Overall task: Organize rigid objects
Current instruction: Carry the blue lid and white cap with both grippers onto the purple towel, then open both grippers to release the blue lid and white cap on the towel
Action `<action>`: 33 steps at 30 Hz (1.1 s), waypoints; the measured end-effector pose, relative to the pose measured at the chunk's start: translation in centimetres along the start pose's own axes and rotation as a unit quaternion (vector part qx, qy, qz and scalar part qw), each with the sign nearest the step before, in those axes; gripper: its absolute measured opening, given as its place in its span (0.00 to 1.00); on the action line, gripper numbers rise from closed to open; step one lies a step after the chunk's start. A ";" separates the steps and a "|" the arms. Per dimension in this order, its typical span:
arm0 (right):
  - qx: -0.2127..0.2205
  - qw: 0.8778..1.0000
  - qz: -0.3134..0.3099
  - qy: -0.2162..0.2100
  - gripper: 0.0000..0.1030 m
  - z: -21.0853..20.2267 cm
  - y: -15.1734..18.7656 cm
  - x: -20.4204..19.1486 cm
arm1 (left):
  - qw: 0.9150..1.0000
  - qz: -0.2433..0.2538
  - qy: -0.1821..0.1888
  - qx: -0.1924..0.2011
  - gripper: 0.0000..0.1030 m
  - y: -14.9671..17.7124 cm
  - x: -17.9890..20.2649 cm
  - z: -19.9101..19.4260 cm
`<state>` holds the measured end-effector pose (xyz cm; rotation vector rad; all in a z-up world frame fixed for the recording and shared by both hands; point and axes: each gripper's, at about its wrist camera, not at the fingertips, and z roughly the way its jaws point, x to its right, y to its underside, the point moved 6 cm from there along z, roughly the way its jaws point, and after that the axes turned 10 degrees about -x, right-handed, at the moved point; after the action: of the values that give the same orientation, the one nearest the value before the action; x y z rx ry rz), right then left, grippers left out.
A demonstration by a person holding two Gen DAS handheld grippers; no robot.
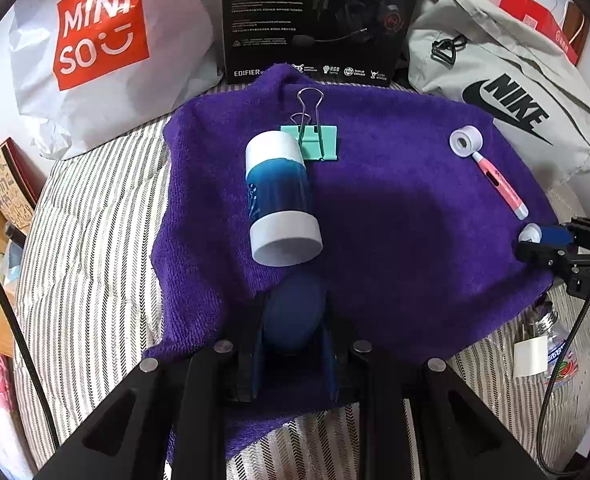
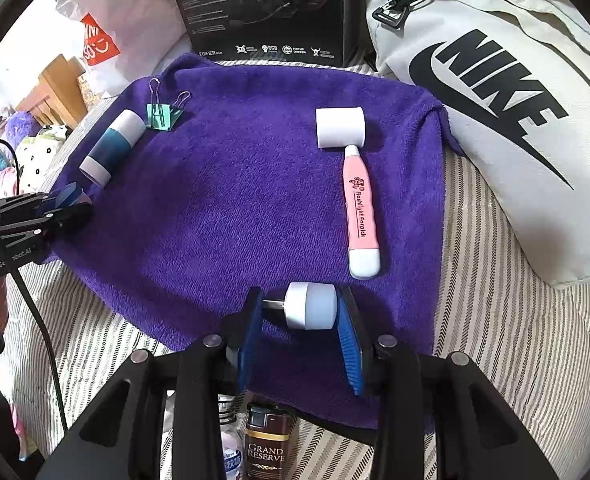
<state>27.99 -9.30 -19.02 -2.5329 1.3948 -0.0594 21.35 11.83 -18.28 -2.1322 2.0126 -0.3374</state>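
My left gripper (image 1: pixel 295 308) is shut on a dark blue rounded object (image 1: pixel 295 320) just above the purple towel (image 1: pixel 395 220). Ahead of it lie a blue and white cylinder (image 1: pixel 279 196) and a green binder clip (image 1: pixel 315 140). My right gripper (image 2: pixel 301 302) is shut endwise on a small white cylinder with a metal plug (image 2: pixel 313 306) at the towel's near edge. Beyond it lie a pink flashlight earpick (image 2: pixel 361 212) and a white tape roll (image 2: pixel 340 127), touching end to end. In the right wrist view the left gripper (image 2: pixel 75 200) shows at the left.
A black Edifier box (image 1: pixel 315 20) stands behind the towel, between a white Miniso bag (image 1: pixel 103 40) and a grey Nike bag (image 2: pixel 495 100). A lighter (image 2: pixel 267 440) and a small bottle (image 2: pixel 231 456) lie on the striped bedding (image 2: pixel 495 320) below the right gripper. A white charger (image 1: pixel 531 356) lies at the right.
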 end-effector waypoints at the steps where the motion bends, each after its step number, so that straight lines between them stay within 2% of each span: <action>1: -0.001 1.000 -0.002 0.000 0.35 0.0 0.0 0.0 | 1.000 0.002 -0.003 -0.002 0.22 0.0 0.0 0.0; 5: -0.008 1.000 -0.014 -0.005 0.36 0.1 -0.1 0.0 | 1.000 0.004 0.001 -0.009 0.23 -0.2 -0.1 0.0; 7: -0.011 1.000 -0.017 -0.008 0.36 0.0 -0.1 0.0 | 1.000 0.002 0.011 -0.013 0.28 -0.4 0.1 0.1; 9: -0.014 1.000 -0.020 -0.011 0.36 0.0 -0.1 0.0 | 1.000 0.001 0.024 -0.018 0.39 -0.3 0.2 0.0; 11: -0.019 1.000 -0.017 -0.017 0.37 -0.1 -0.1 0.2 | 1.000 -0.006 0.017 -0.019 0.43 -0.2 0.0 -0.1; 17: -0.010 1.000 -0.010 -0.025 0.47 -1.7 0.7 0.4 | 1.000 -0.021 0.008 -0.013 0.49 0.4 -0.2 -1.3; 20: 0.000 1.000 -0.009 -0.018 0.51 -2.9 1.4 0.5 | 1.000 -0.024 0.005 -0.001 0.58 1.1 0.1 -2.5; 22: 0.006 1.000 -0.006 -0.021 0.54 -3.8 2.1 0.6 | 1.000 -0.027 0.003 0.008 0.58 1.6 0.3 -3.3; 33: 0.039 0.998 0.039 -0.020 0.54 -8.0 7.1 1.7 | 0.998 -0.035 0.028 0.034 0.59 5.5 3.0 -6.1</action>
<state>21.83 -15.86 -13.12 -2.4018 1.4455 -0.0479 14.45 8.64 -13.91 -2.1796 1.9293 -0.4736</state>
